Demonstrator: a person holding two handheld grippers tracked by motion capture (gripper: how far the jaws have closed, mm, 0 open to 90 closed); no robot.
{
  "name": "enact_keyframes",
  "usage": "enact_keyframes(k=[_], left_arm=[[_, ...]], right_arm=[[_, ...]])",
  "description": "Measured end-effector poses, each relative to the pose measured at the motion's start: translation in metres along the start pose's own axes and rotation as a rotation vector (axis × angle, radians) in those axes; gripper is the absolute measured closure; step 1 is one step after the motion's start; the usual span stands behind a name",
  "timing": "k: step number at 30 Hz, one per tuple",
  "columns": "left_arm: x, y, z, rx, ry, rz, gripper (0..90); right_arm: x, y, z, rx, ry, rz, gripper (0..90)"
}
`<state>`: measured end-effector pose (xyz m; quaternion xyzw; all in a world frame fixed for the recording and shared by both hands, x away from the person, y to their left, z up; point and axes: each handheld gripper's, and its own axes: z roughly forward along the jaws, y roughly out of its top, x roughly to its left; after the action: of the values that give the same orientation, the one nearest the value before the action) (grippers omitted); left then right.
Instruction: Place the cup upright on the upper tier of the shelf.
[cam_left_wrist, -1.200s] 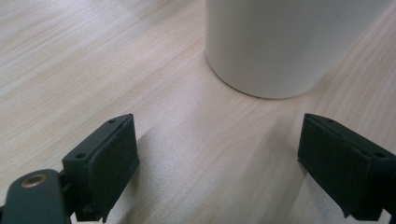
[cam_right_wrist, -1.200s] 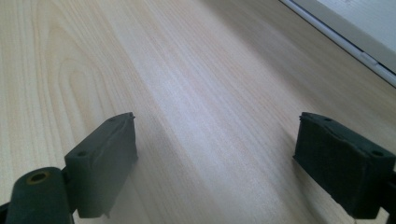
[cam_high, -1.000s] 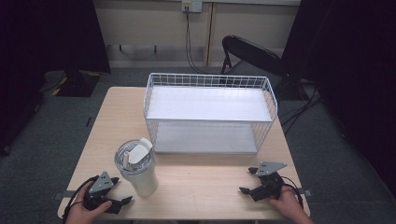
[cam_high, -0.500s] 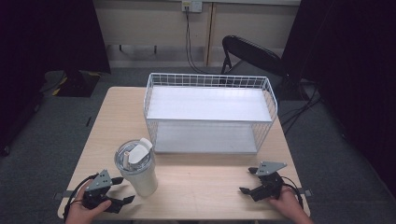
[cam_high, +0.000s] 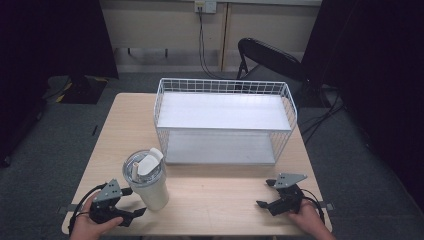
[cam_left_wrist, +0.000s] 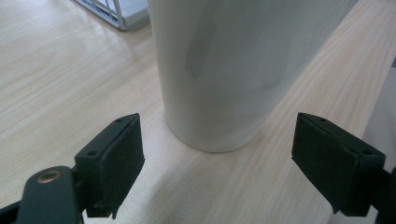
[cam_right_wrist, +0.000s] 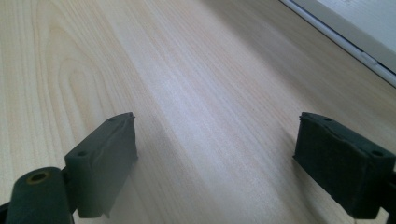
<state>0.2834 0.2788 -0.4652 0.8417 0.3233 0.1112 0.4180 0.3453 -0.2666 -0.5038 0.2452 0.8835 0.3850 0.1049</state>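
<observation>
Lidded white tumbler (cam_high: 147, 180), upright on the worktop (cam_high: 220, 195) just in front of the wire basket's (cam_high: 225, 120) left corner; likely rigid, smooth, slippery, top-heavy, best gripped mid-wall; left tongs (cam_high: 131, 204) open astride its base, right tongs (cam_high: 266, 193) open, empty.

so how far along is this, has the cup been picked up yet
Not yet. Nothing looks finished: the tumbler stands upright on the table, outside the wire basket. In hand: the left gripper is open at the tumbler's base, jaws on either side without touching. The right gripper rests open over bare wood. Closing, lifting and placing all remain, wherever it is meant to go.
</observation>
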Motion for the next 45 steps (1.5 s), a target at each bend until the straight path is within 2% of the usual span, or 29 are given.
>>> enact_keyframes(k=[6, 15, 22, 36, 45], left_arm=[[-0.002, 0.009, -0.006, -0.035, -0.005, 0.002, 16.4], [-0.007, 0.020, -0.007, -0.078, -0.025, 0.017, 16.2], [-0.005, 0.023, -0.009, -0.143, -0.025, -0.012, 15.8], [-0.007, 0.031, -0.002, -0.169, -0.019, -0.010, 12.7], [-0.008, 0.034, 0.007, -0.208, -0.017, -0.008, 8.6]], right_arm=[[0.000, 0.000, 0.000, 0.000, 0.000, 0.000, 12.4], [0.000, 0.000, 0.000, 0.000, 0.000, 0.000, 12.3], [0.000, 0.000, 0.000, 0.000, 0.000, 0.000, 12.3], [0.000, 0.000, 0.000, 0.000, 0.000, 0.000, 12.3], [0.000, 0.000, 0.000, 0.000, 0.000, 0.000, 12.3]])
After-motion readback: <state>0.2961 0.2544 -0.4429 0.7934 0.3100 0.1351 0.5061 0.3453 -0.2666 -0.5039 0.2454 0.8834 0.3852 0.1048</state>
